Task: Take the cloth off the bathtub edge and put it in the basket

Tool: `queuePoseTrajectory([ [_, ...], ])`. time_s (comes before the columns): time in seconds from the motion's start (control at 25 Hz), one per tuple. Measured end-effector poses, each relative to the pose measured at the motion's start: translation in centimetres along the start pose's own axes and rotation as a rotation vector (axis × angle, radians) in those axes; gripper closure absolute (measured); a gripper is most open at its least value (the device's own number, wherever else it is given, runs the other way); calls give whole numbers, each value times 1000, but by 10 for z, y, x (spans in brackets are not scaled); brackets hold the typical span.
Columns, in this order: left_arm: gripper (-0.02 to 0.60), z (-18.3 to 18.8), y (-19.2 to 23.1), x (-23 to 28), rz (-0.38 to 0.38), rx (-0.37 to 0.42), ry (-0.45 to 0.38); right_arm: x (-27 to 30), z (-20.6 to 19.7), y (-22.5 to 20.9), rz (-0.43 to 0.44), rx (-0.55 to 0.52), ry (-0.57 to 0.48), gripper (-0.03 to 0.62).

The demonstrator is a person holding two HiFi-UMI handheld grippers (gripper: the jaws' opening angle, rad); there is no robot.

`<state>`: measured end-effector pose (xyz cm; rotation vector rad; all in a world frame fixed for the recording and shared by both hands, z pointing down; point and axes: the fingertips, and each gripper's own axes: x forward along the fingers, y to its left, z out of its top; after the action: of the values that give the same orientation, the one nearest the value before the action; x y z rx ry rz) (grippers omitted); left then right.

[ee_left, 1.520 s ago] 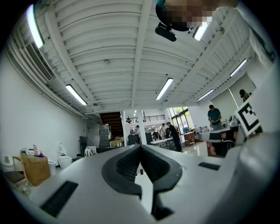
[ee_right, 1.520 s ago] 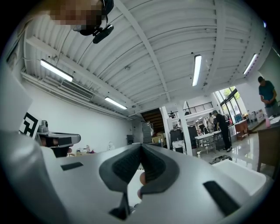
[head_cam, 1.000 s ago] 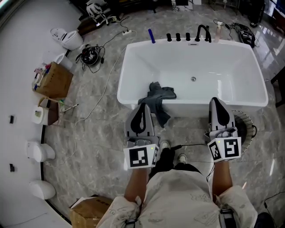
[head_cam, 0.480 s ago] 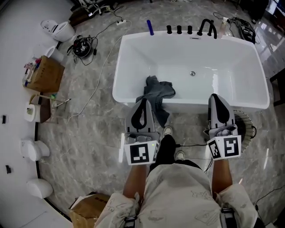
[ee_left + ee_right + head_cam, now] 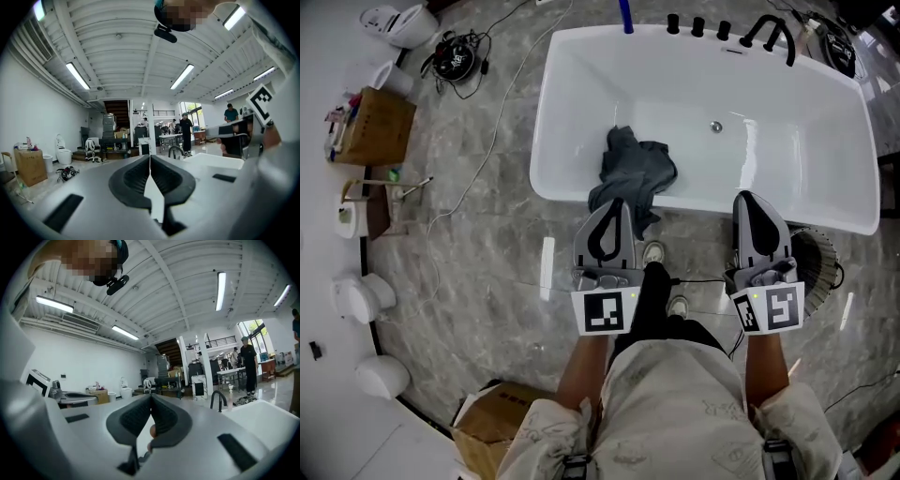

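Both grippers have moved up to the bathtub (image 5: pixel 698 208). The left gripper (image 5: pixel 613 202) now has its tip over the hanging part of the cloth (image 5: pixel 637 169), which a second ago lay off at its 1 o'clock. The right gripper (image 5: pixel 752 197) now overlaps the near rim. In the head view the tub has slid down the frame, its faucet (image 5: pixel 769 33) reaching 12 o'clock, and the cardboard box (image 5: pixel 370 127) has drifted toward 10 o'clock.

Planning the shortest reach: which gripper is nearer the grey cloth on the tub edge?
The left gripper: its shut tips are right beside the hanging cloth; the right gripper is well off to the side, near the basket.
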<state>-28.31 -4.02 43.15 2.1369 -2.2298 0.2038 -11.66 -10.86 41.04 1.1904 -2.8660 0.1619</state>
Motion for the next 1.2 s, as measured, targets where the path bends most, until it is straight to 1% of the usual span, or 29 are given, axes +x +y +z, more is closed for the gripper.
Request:
queuePoseTrajectory([
  [0.12, 577, -33, 12, 19, -24, 7, 63, 23, -18, 3, 10, 7, 45, 605],
  [0.28, 577, -82, 18, 41, -80, 25, 149, 49, -44, 1, 13, 10, 96, 605],
  [0.48, 575, -143, 24, 62, -116, 23, 257, 76, -74, 4, 32, 14, 163, 605],
  [0.6, 556, -184, 32, 71, -137, 24, 338, 91, -88, 9, 45, 8, 195, 606],
  [0.64, 530, -198, 34, 74, -149, 35, 366, 96, -92, 10, 49, 4, 202, 605],
  [0.76, 453, -242, 35, 77, -198, 90, 457, 102, -105, 12, 59, -3, 227, 605],
  [0.88, 385, -283, 31, 75, -286, 177, 554, 101, -121, 11, 60, 7, 261, 605],
  [1.08, 318, -338, 25, 76, -454, 355, 686, 107, -136, 6, 47, 10, 306, 605],
  [1.2, 289, -369, 25, 81, -534, 454, 756, 111, -145, 3, 37, 13, 313, 605],
])
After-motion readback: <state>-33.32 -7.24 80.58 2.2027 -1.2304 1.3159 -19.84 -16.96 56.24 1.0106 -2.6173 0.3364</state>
